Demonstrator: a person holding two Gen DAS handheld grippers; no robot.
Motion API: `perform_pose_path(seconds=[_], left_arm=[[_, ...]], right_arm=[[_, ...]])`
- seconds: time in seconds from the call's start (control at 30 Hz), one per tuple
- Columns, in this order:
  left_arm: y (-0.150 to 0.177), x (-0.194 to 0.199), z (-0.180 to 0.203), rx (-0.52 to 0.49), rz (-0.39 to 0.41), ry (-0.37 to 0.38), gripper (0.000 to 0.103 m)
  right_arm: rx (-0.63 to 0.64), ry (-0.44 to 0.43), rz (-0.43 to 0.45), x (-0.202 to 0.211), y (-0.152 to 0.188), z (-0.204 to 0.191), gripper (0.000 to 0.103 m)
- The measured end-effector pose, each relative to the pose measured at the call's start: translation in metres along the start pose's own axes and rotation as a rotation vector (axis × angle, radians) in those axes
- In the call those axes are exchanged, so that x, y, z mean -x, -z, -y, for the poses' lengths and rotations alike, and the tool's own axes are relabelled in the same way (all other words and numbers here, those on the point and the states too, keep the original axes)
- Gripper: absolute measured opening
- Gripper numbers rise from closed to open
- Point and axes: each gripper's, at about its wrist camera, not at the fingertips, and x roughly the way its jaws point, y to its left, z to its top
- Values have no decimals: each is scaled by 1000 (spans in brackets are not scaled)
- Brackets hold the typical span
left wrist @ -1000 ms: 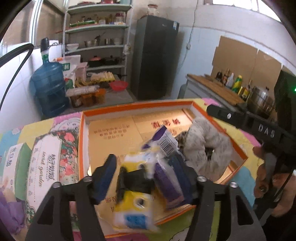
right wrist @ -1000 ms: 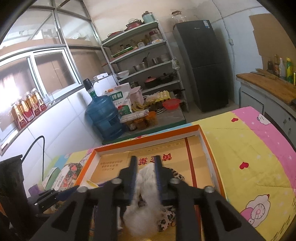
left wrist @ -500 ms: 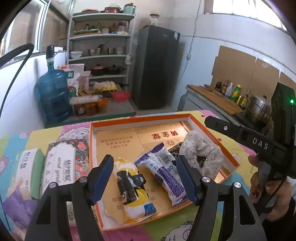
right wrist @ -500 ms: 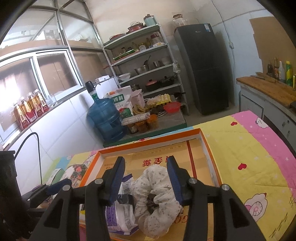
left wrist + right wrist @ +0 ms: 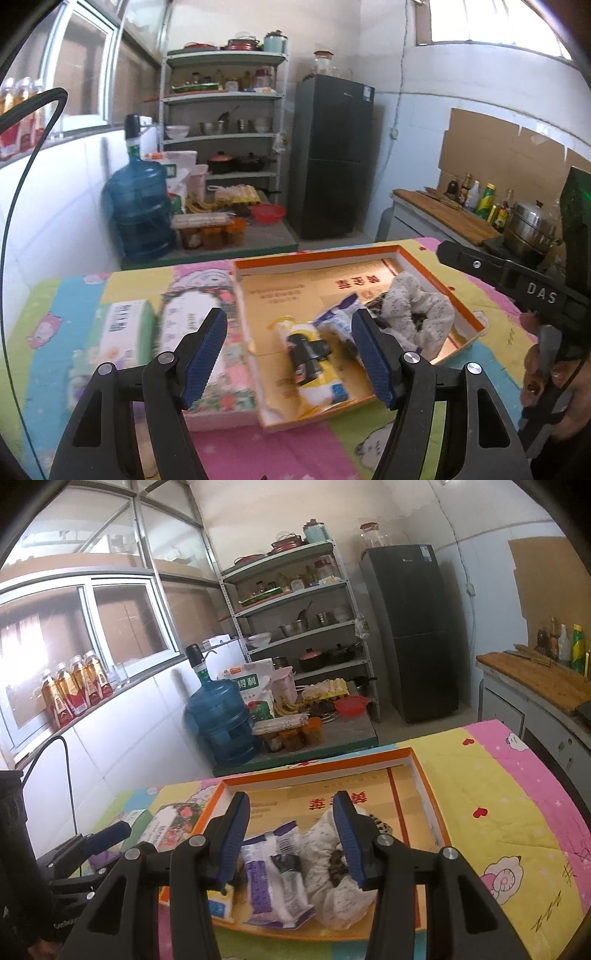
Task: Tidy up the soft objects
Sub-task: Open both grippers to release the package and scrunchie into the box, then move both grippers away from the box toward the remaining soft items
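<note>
An orange-rimmed cardboard box lid (image 5: 314,258) (image 5: 317,764) lies on the patterned tablecloth. In it lie a yellow-and-white soft pack (image 5: 314,373), a purple-and-white soft pack (image 5: 338,314) (image 5: 273,871) and a white speckled scrunchie (image 5: 417,314) (image 5: 332,856). My left gripper (image 5: 290,358) is open and empty, raised above the box's near left corner. My right gripper (image 5: 291,838) is open and empty, above the purple pack and the scrunchie. The right gripper's body (image 5: 532,291) shows in the left wrist view.
Two tissue boxes, a floral one (image 5: 192,332) (image 5: 166,825) and a green one (image 5: 122,328), lie left of the lid. Behind the table stand a blue water jug (image 5: 138,214), a shelf rack (image 5: 221,147), a dark fridge (image 5: 332,155) and a counter with bottles (image 5: 476,203).
Both grippers opened and let go: the left dropped the yellow and purple packs, the right the scrunchie, into the lid. Both then drew back and up; the left swung leftward.
</note>
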Motion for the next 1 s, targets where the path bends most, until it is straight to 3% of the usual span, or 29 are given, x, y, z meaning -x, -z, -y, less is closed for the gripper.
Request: perform_pose_path(seconds=[1.0], left_arm=[[37, 100, -108, 111, 90, -147, 72]], right_arm=[[124, -55, 8, 36, 24, -119, 47]])
